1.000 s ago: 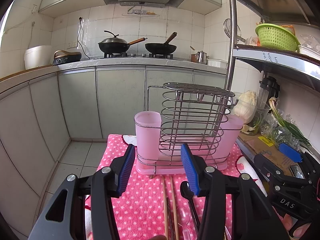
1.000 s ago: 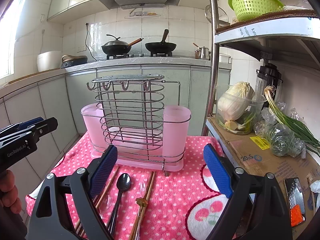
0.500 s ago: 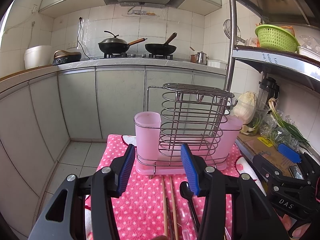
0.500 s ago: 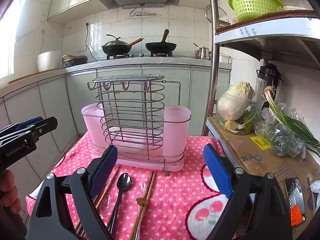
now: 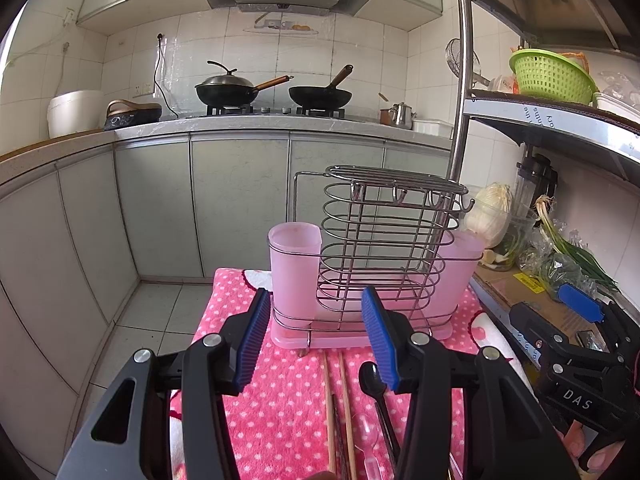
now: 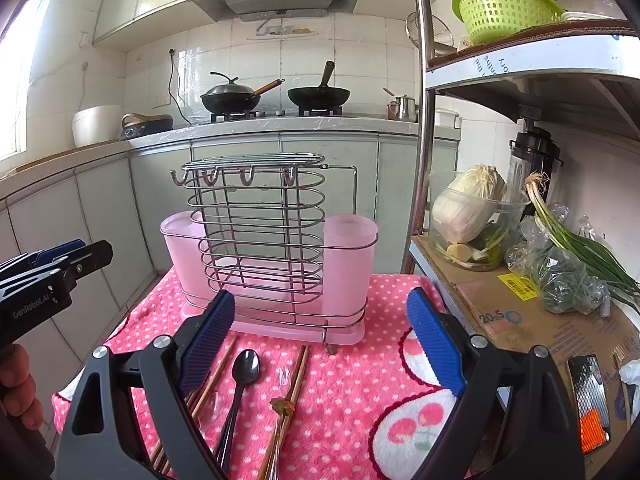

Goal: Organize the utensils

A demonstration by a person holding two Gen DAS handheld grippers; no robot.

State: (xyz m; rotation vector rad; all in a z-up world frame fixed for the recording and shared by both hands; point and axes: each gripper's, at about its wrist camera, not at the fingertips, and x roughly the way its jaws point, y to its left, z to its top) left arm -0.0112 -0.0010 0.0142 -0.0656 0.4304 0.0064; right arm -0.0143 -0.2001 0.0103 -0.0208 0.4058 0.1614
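On the left hand-held gripper point(image 6: 60, 268), lettering reads "GenRobot.AI".

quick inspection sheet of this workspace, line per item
surface: pink dotted towel covering the table
job's things: black spoon, chopsticks and a second pair lie flat in front of the wire utensil rack; pink cups look empty
clutter: nothing seen on the towel
grippers: left gripper and right gripper open, holding nothing
cables: black cord on the far wall
surroundings: woks on the stove; cabbage, green basket on the shelf unit
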